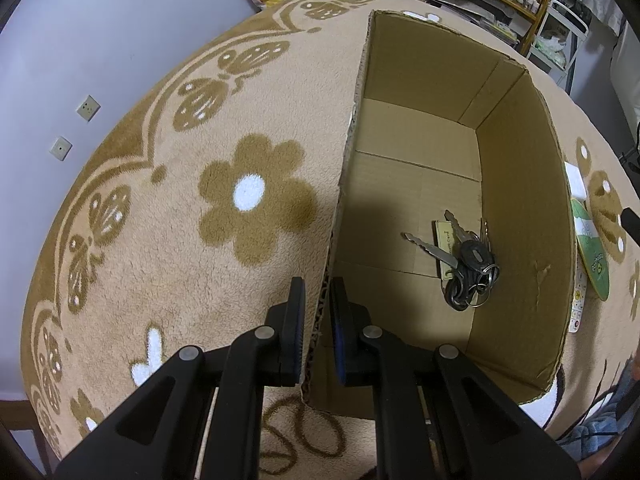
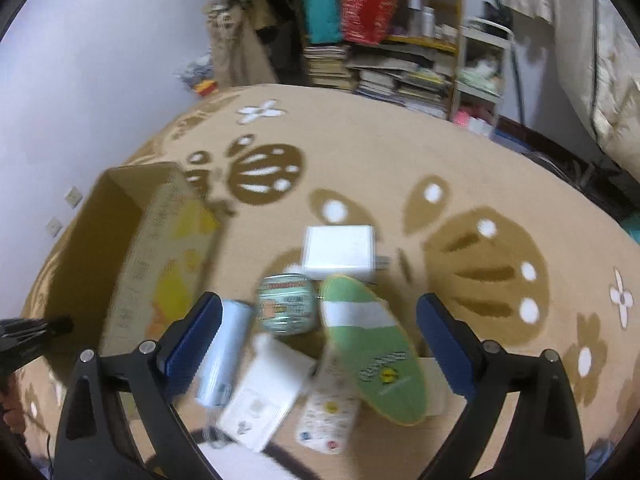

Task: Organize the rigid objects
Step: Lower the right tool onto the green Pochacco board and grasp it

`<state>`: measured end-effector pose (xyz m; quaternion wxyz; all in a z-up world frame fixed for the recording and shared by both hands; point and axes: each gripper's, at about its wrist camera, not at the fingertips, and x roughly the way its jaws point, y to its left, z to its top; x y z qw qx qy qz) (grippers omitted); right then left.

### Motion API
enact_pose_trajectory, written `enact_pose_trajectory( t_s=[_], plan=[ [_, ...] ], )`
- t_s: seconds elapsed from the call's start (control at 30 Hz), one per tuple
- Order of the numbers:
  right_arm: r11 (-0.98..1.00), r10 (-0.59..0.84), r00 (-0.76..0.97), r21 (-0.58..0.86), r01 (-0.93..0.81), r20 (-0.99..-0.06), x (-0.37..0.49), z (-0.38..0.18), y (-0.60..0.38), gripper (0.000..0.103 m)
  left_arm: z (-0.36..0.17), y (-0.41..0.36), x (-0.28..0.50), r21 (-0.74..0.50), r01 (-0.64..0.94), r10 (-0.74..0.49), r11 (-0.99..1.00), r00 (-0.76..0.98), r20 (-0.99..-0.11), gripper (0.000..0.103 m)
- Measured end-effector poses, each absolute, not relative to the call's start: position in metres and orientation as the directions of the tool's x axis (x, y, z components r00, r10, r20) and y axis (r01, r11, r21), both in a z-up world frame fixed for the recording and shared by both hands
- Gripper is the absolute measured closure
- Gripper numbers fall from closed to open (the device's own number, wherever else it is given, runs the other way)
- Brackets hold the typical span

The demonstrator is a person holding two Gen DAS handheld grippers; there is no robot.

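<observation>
An open cardboard box (image 1: 516, 216) stands on a tan flowered blanket (image 1: 168, 216). A bunch of keys (image 1: 464, 264) lies on its floor. My left gripper (image 1: 318, 332) is shut on the box's near left wall. In the right wrist view the box (image 2: 132, 248) stands at left. My right gripper (image 2: 318, 344) is open and empty above a pile: a pale blue can (image 2: 224, 356), a round green tin (image 2: 286, 304), a white charger (image 2: 340, 252), a green oval board (image 2: 376, 352), a white packet (image 2: 264, 392) and a white remote (image 2: 328, 412).
A grey wall (image 1: 100, 40) lies to the left. Shelves of books and baskets (image 2: 380, 36) stand behind the blanket. The green board (image 1: 592, 256) and the remote also show right of the box in the left wrist view.
</observation>
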<state>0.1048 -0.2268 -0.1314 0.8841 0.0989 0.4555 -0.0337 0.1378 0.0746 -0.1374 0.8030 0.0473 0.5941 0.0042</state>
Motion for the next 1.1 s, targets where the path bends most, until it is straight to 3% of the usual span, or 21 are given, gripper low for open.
enact_pose_trajectory(
  t_s=[0.57, 0.63, 0.7, 0.87, 1.1],
  plan=[
    [0.987, -0.079, 0.443, -0.007, 0.162, -0.893, 0.108, -0.195, -0.233, 0.001, -0.138, 0.074, 0.138, 0.09, 0.057, 0.069, 0.994, 0.297, -0.952, 0.091],
    [0.988, -0.088, 0.433, -0.021, 0.156, -0.897, 0.108, -0.199, -0.232, 0.004, -0.138, 0.073, 0.138, 0.088, 0.058, 0.067, 0.994, 0.298, -0.952, 0.092],
    [0.988, -0.077, 0.434, -0.011, 0.153, -0.898, 0.107, -0.201, -0.232, 0.017, -0.138, 0.073, 0.138, 0.09, 0.058, 0.069, 0.994, 0.297, -0.952, 0.092],
    [0.988, -0.102, 0.42, -0.043, 0.149, -0.902, 0.107, -0.207, -0.23, 0.028, -0.139, 0.073, 0.138, 0.095, 0.059, 0.073, 0.994, 0.298, -0.952, 0.092],
    [0.986, -0.075, 0.432, -0.003, 0.164, -0.899, 0.108, -0.208, -0.235, 0.029, -0.138, 0.072, 0.137, 0.095, 0.059, 0.073, 0.994, 0.298, -0.952, 0.092]
  ],
)
